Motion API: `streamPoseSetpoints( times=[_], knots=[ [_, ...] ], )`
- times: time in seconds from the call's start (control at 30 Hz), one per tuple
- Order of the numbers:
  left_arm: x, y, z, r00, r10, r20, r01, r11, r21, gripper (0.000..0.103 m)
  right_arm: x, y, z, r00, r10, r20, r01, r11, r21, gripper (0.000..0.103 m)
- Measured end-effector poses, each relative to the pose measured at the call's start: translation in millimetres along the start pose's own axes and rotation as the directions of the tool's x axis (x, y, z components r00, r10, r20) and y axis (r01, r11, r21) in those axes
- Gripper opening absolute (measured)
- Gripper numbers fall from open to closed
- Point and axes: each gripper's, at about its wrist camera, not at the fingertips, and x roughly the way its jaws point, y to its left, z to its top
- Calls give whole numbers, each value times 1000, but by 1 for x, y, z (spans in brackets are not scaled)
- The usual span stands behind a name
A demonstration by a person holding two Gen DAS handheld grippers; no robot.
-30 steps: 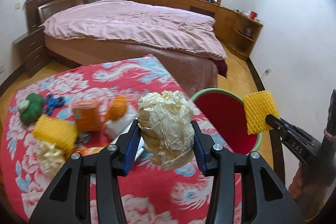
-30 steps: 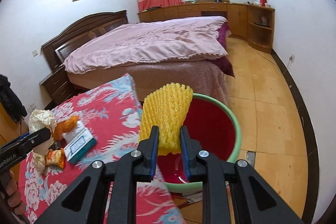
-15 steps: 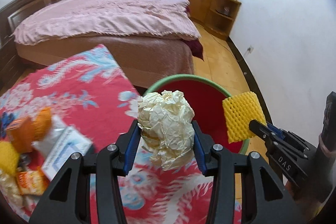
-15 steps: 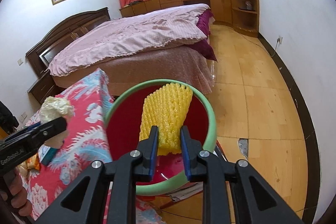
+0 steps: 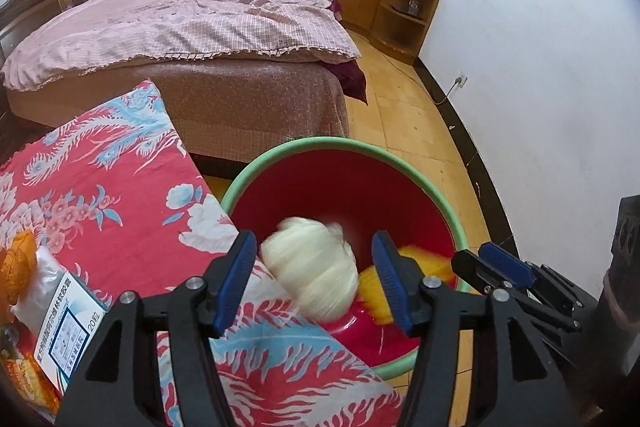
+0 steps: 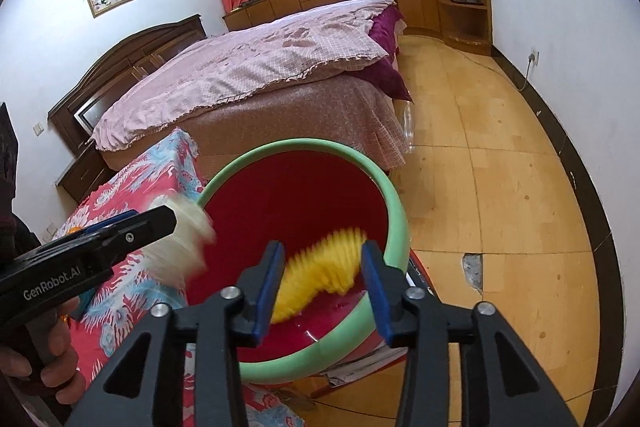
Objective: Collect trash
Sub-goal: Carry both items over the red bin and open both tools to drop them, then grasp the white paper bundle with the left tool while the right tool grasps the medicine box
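Observation:
A red basin with a green rim [image 5: 400, 163] [image 6: 396, 203] stands beside the table. My left gripper [image 5: 314, 281] is open over its near edge; a cream crumpled paper ball [image 5: 312, 275] [image 6: 188, 247], blurred, falls free between the jaws. My right gripper [image 6: 322, 291] is open above the basin; a yellow foam fruit net [image 6: 320, 271] [image 5: 424, 259], blurred, drops between its jaws into the basin. The right gripper also shows in the left wrist view [image 5: 492, 267].
The table with a red floral cloth [image 5: 100, 195] holds a white and blue packet [image 5: 68, 331] and orange wrappers [image 5: 18, 263] at the left. A bed [image 5: 192, 27] stands behind. Wooden floor [image 6: 500, 187] lies to the right.
Both grippers moved over the basin and opened. The paper ball and the yellow foam net left the jaws and are dropping.

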Motion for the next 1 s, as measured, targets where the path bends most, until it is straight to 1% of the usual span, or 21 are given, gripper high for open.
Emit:
streamPoseSetpoints(
  times=[0.1, 0.23, 0.4, 0.57, 0.63, 0.8, 1.0],
  knots=[
    [-3, 2, 1, 1000, 5, 3, -5, 1000, -6, 62, -2, -3, 0, 1000, 1, 5, -1, 1000, 11, 48],
    [-13, 9, -1, 1000, 9, 11, -9, 999, -35, 62, -8, -2, 0, 1000, 4, 13, -4, 1000, 13, 50],
    [-33, 17, -7, 999, 26, 30, -24, 997, -68, 62, -20, 6, 1, 1000, 17, 26, -17, 1000, -1, 54],
    [-59, 29, -16, 997, 60, 47, -55, 993, -102, 62, -34, 19, -1, 999, 43, 32, -42, 999, -20, 57],
    [-71, 35, -21, 995, 78, 57, -71, 991, -117, 62, -39, 26, -2, 998, 51, 29, -50, 998, -25, 60],
    [-99, 53, -32, 988, 138, 71, -126, 981, -151, 62, -50, 47, -6, 996, 88, 30, -87, 995, -52, 60],
    [-134, 87, -51, 972, 217, 83, -195, 956, -221, 62, -57, 75, -12, 991, 132, 8, -130, 988, -87, 62]
  ],
)
